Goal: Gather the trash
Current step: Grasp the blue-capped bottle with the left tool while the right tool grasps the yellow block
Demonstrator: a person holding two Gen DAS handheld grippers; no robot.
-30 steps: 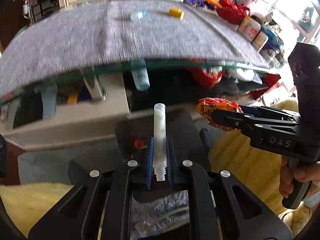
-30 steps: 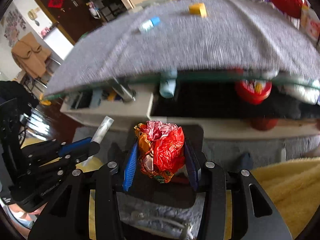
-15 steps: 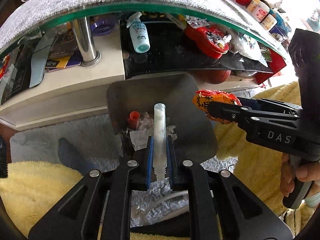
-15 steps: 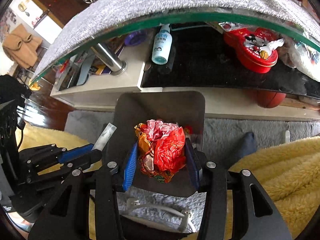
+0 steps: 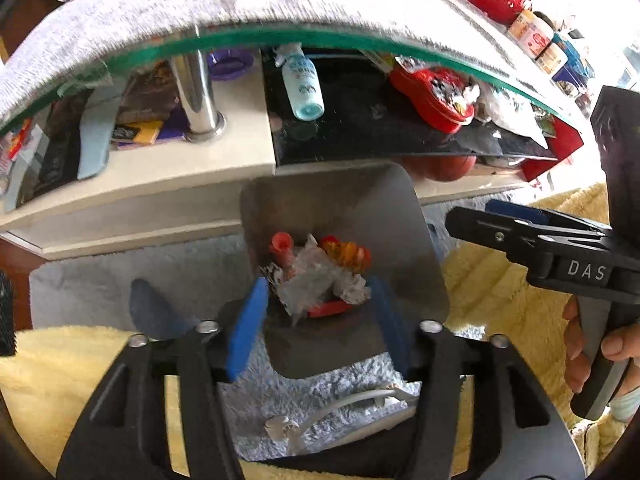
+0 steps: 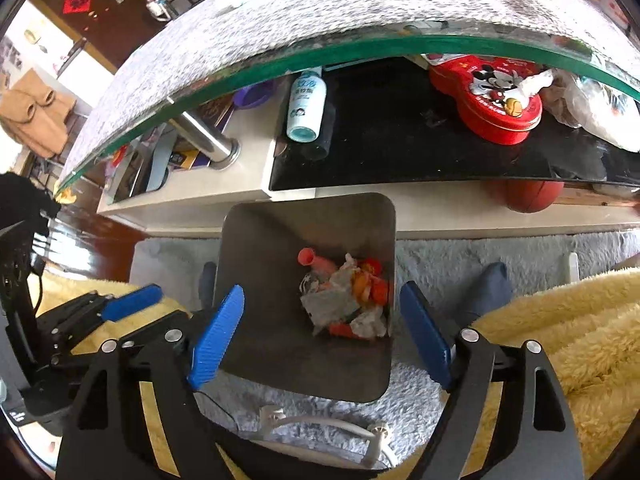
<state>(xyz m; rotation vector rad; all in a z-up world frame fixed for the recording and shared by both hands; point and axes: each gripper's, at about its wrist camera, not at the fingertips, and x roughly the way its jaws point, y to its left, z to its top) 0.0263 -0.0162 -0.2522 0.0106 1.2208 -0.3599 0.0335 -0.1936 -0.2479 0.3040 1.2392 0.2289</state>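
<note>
A grey metal bin (image 5: 340, 200) stands on the rug below both grippers. In it lie the red and orange wrapper (image 5: 346, 252), crumpled paper (image 5: 312, 284) and a pink-capped tube (image 5: 280, 244). My left gripper (image 5: 318, 328) hangs over the bin with its jaws opening and nothing between the blue pads. In the right wrist view the bin (image 6: 280, 236) holds the same heap, with the wrapper (image 6: 368, 284) on top. My right gripper (image 6: 322, 336) is above it, its jaws opening wide and bare. The clear tube cannot be picked out in the heap.
A glass table with a grey cloth (image 5: 200, 8) juts out above the bin. On its lower shelf lie a white bottle (image 6: 306, 104) and a red tin (image 6: 492, 96). A white cable (image 6: 320, 424) lies on the grey rug. A yellow fleece blanket (image 6: 560, 328) flanks the bin.
Both grippers have opened. The clear tube has left the left gripper and the red and orange wrapper has left the right one; the wrapper now lies in the bin. Both grippers sank a little.
</note>
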